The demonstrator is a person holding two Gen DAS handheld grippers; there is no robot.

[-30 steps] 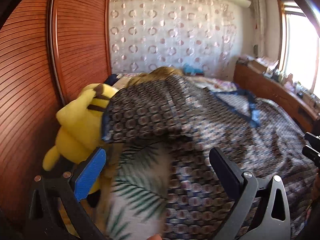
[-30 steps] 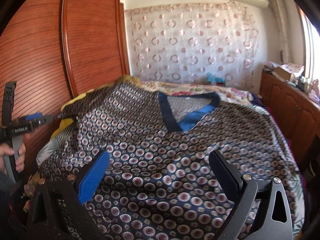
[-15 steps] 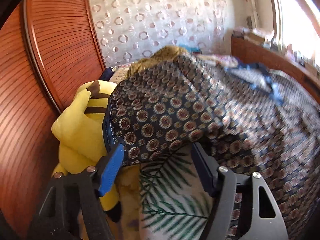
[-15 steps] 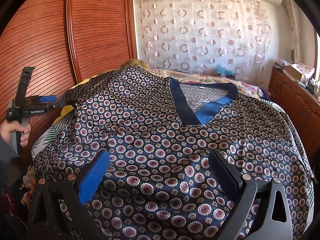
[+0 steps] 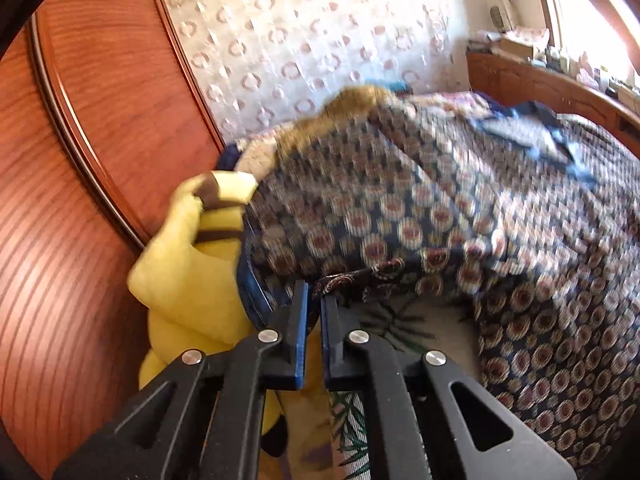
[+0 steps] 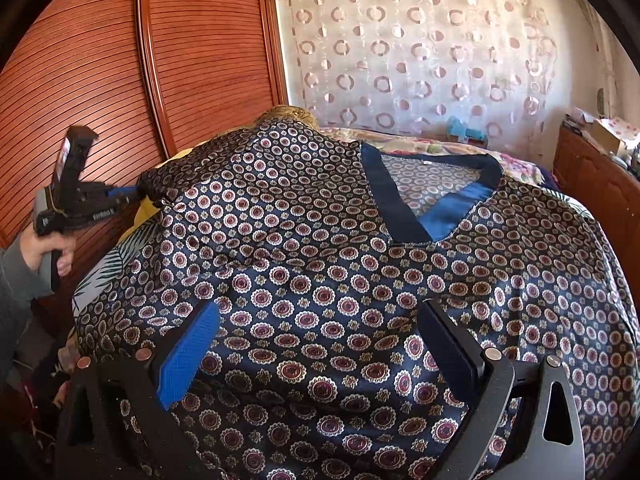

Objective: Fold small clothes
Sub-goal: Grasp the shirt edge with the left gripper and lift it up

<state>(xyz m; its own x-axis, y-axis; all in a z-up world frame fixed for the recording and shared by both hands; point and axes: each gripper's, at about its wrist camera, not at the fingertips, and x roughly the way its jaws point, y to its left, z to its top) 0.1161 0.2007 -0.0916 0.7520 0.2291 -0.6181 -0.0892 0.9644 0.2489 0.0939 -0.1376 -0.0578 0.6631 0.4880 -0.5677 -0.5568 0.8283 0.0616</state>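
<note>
Left wrist view: the left gripper (image 5: 314, 300), its jaws just closed, pinches the sleeve edge of the patterned shirt (image 5: 420, 220), a yellow plush toy (image 5: 192, 280) just left of it.

Right wrist view: the right gripper (image 6: 320, 316) hovers released above the shirt, spread ahead.

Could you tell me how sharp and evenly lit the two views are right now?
Left wrist view: the shirt is smeared by motion blur, the left gripper stays sharp, and the window is blown out. Right wrist view: the shirt is crisp and evenly lit; fisheye distortion bows the wardrobe.
</note>
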